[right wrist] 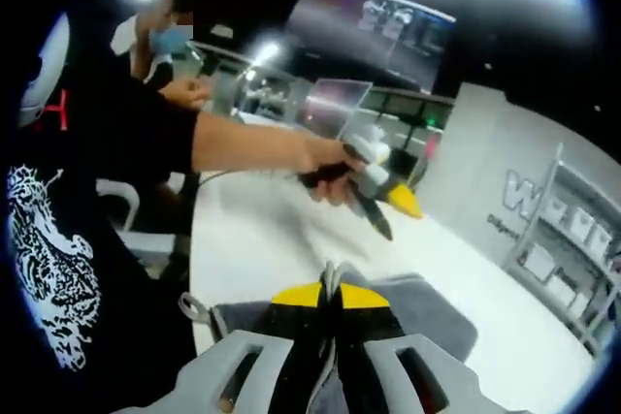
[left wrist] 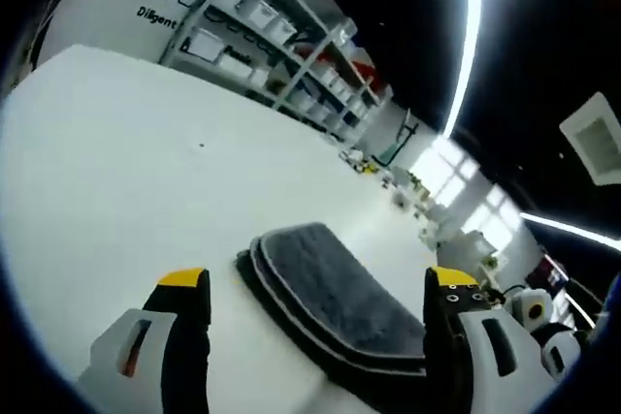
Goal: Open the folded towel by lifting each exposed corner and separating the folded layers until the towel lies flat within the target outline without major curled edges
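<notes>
left hand-held gripper (left wrist: 315,302) — jaws wide apart above grey towel (left wrist: 335,298) | right hand-held gripper (right wrist: 329,296) — clamped on towel edge | white worktop (left wrist: 116,172)

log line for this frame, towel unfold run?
phase: unfolding | towel: grey, layers folded, on white table | left claw: open, above towel | right claw: shut on towel edge

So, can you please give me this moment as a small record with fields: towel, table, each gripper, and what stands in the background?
towel: grey towel, still folded in layers, lying on the table
table: white table
left gripper: left gripper open, jaws on either side of the towel's near end, not touching it
right gripper: right gripper shut on a towel edge
background: shelves with boxes along the wall
</notes>
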`<state>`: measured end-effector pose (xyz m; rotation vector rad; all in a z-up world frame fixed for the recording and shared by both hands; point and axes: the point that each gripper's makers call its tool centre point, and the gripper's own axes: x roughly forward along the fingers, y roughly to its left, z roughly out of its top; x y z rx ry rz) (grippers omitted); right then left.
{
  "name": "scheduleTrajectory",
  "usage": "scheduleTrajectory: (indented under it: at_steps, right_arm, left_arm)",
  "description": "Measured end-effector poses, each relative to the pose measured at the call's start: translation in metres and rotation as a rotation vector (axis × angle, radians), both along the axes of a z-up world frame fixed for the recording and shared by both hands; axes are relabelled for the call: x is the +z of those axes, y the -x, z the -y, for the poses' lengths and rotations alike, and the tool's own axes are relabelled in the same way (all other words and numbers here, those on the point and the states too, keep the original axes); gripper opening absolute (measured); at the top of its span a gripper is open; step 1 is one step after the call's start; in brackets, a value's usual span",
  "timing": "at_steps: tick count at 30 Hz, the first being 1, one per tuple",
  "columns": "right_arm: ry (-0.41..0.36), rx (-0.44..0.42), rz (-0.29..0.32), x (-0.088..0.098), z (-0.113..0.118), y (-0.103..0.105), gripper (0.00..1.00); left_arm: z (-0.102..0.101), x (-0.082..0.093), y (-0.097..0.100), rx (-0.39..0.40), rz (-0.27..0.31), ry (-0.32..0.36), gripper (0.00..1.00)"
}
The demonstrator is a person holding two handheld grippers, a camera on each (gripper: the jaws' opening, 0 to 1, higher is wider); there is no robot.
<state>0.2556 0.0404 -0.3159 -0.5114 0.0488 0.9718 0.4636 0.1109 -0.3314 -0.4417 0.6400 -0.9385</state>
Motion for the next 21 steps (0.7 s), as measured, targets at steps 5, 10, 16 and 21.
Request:
scheduleTrajectory:
  at_steps: [5, 10, 16, 21]
  right_arm:
    - [0.000, -0.001, 0.012, 0.001, 0.001, 0.000, 0.00]
    - [-0.011, -0.004, 0.027, 0.004, 0.003, 0.002, 0.00]
    - [-0.018, 0.001, 0.026, 0.003, 0.001, 0.004, 0.00]
    - [-0.020, 0.007, 0.015, -0.002, -0.001, 0.005, 0.00]
  left_arm:
    - [0.005, -0.002, -0.003, -0.016, -0.035, 0.019, 0.89]
    - [0.009, -0.003, -0.007, -0.025, -0.065, 0.034, 0.77]
    - [0.024, -0.019, -0.015, -0.035, -0.095, -0.013, 0.72]
    - [0.031, -0.032, -0.025, -0.016, -0.113, -0.061, 0.62]
